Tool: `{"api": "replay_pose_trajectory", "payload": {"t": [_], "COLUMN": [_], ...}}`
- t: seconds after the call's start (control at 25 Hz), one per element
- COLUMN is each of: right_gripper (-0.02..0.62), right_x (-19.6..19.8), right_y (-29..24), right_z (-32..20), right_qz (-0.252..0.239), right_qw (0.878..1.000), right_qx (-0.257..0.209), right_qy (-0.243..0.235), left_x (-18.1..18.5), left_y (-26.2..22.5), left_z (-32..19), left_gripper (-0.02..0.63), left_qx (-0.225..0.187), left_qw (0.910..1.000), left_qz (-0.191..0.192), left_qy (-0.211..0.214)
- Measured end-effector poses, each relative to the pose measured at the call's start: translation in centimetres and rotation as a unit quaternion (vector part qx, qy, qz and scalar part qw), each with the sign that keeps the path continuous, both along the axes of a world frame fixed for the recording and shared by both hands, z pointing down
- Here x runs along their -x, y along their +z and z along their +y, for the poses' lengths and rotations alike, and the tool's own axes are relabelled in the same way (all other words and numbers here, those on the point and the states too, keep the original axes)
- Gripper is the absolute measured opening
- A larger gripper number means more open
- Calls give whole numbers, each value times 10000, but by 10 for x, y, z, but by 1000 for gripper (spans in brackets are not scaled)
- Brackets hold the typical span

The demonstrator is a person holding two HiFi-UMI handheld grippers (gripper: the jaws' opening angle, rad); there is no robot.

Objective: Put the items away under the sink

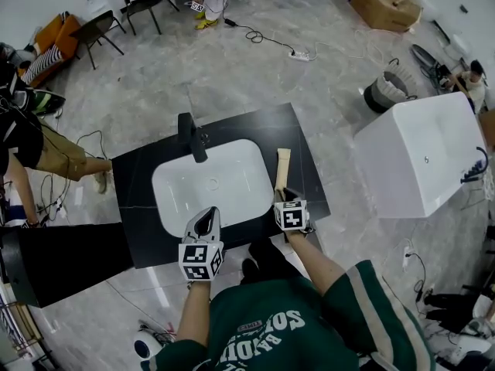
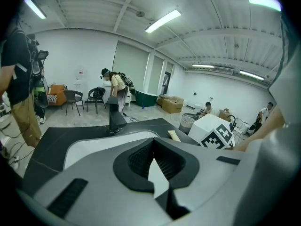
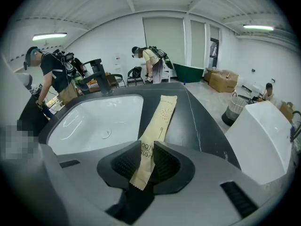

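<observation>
Though perhaps pinched, one toothbrush packet (image 3: 162,114).

Probably a lab: freestanding sink counter (image 1: 139,199), floor cables (image 1: 255,33)

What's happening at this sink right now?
A person stands at a black countertop with a white sink, holding a gripper in each hand. The right gripper has its jaws closed on the near end of a paper toothbrush packet, whose far end lies on the countertop beside the sink. The left gripper is empty, jaws together, over the sink's near edge.
</observation>
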State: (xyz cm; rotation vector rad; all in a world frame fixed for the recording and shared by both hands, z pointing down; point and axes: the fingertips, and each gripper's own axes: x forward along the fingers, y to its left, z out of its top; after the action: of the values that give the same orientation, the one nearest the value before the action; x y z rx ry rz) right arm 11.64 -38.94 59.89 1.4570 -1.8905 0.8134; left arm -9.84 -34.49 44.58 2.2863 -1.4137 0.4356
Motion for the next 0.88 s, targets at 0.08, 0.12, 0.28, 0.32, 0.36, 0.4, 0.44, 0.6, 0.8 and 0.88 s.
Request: {"api": "replay_pose_trajectory", "payload": {"t": [0.08,0.12,0.28,0.32,0.36,0.4,0.44,0.6,0.8,0.88], "right_gripper": [97,88,58,55,52,51,49,48,46,46], "right_x": [-2,-3,-9,-10,-11,-11,-10,-10,-2,3], "right_y": [1,1,2,0,-2,-5,-8,-18,-40,-48], "right_z": [0,0,3,4,5,7,9,23,40,50], "right_qz": [12,-15,-7,47,100,145,187,287,277,274], "right_qw": [10000,10000,10000,9999,9999,9998,9996,9986,9971,9963], "right_qx": [24,53,99,71,36,0,-32,-194,-400,-451], "right_qy": [24,40,-4,-53,-106,-160,-216,-399,-581,-681], "left_x": [1,1,3,4,5,6,6,8,10,10], "left_y": [0,0,-4,-6,-8,-10,-12,-22,-38,-43], "left_z": [0,0,6,8,10,12,14,26,47,58], "left_gripper": [11,11,11,11,11,11,11,11,11,11], "left_qx": [-9,-11,-42,-56,-73,-92,-109,-186,-322,-379], "left_qw": [10000,10000,10000,10000,10000,9999,9999,9998,9994,9993], "left_qz": [-4,-8,-11,-13,-15,-19,-24,-38,-46,-46], "left_qy": [-22,-29,-45,-55,-66,-75,-82,-90,-73,-54]}}
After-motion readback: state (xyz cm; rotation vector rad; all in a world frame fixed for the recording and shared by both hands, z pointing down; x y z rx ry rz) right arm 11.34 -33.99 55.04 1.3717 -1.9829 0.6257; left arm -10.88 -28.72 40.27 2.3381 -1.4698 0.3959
